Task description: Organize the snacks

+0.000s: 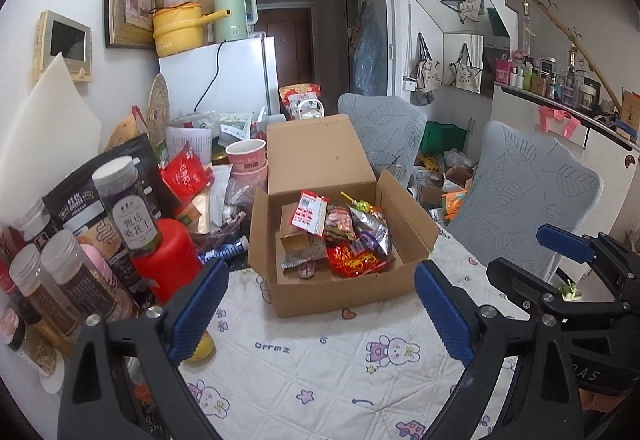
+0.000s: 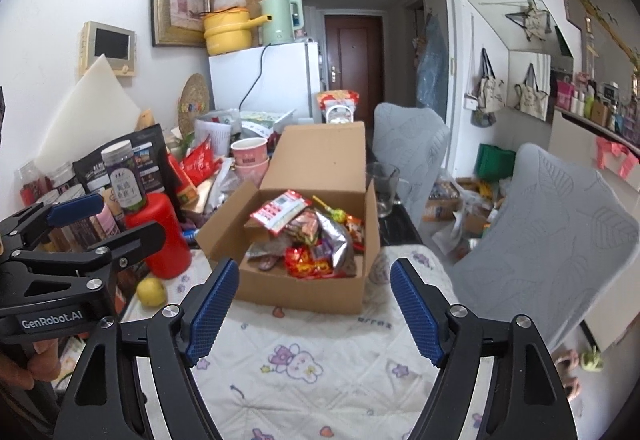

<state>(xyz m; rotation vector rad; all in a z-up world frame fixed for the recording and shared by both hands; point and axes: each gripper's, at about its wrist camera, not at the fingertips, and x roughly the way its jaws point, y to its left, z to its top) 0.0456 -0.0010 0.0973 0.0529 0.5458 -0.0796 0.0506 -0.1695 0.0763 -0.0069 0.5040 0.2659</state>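
An open cardboard box (image 1: 340, 294) (image 2: 304, 292) stands on the bunny-print tablecloth (image 1: 320, 368), its lid flap up at the back. Inside lie several snack packets (image 1: 352, 236) (image 2: 312, 236), red, silver and green. My left gripper (image 1: 320, 270) is open just in front of the box, nothing between its blue pads. To its right, my right gripper (image 2: 315, 266) is open as well and empty, also short of the box front. Each gripper shows in the other's view: the right gripper (image 1: 528, 252) at the right edge, the left gripper (image 2: 116, 220) at the left edge, above a hand.
A red canister (image 1: 168, 260) (image 2: 164, 240), labelled jars (image 1: 124, 208), pouches and pink paper cups (image 1: 246, 156) crowd the table left of the box. A yellow fruit (image 2: 151, 291) lies by the canister. A glass cup (image 2: 382, 184) stands behind the box's right side. Two grey chairs (image 1: 524, 200) line the table's right edge.
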